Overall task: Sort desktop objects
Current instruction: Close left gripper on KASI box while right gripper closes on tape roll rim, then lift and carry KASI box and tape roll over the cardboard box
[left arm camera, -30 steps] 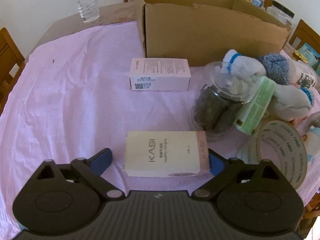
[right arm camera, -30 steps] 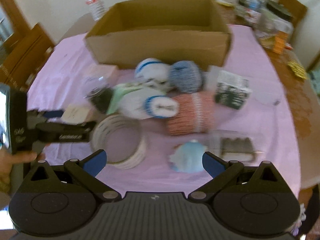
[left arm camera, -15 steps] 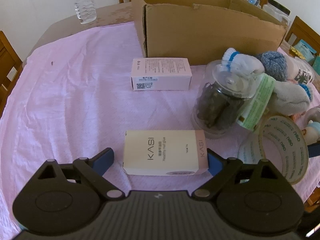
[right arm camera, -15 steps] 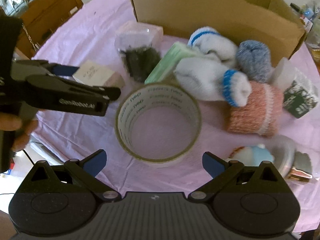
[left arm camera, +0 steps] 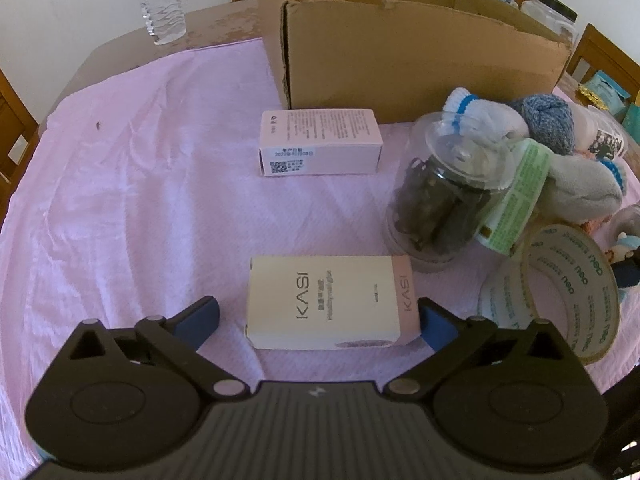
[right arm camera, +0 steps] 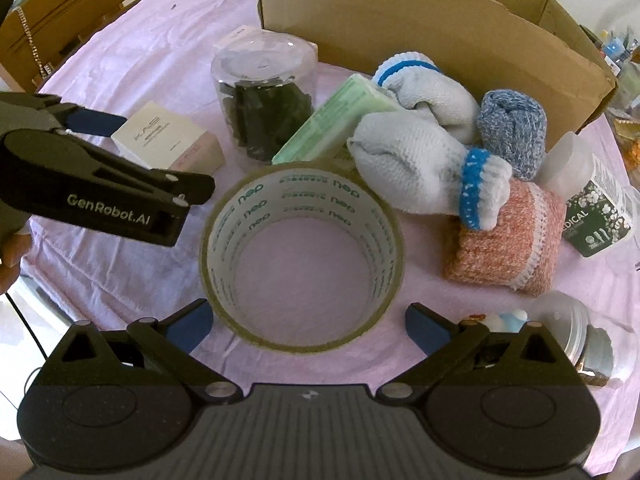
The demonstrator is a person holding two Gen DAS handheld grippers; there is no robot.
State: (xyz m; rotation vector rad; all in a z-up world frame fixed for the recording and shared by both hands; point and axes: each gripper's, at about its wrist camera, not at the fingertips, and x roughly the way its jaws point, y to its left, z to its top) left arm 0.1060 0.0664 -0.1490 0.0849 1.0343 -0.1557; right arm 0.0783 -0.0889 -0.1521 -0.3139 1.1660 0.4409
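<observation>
On a table [left arm camera: 120,184] draped in pale lilac cloth, loose desk items lie gathered before a large open brown cardboard box [left arm camera: 420,52], apparently the bin they are to be sorted into. Left of the box's near corner, the left tool [left arm camera: 318,318] is spread wide astride a flat cream-and-pink carton printed KASI [left arm camera: 328,308]; its right blue fingertip [left arm camera: 434,326] is at, or all but at, the carton's pink end, the left one stands clear, and nothing is gripped yet. A second pink carton with a barcode label [left arm camera: 320,142] lies just before the box. Further right, in front of the box's long wall, the right tool [right arm camera: 306,322] is equally wide, lined up on a broad roll of clear packing tape [right arm camera: 302,254] lying flat, its fingertips beside the roll's near rim but apart from it. Beyond the roll, nearer the box, cluster a clear plastic jar of dark clips [right arm camera: 264,108] and rolled socks [right arm camera: 424,160]. Both tools seem poised to close on their picks.
</observation>
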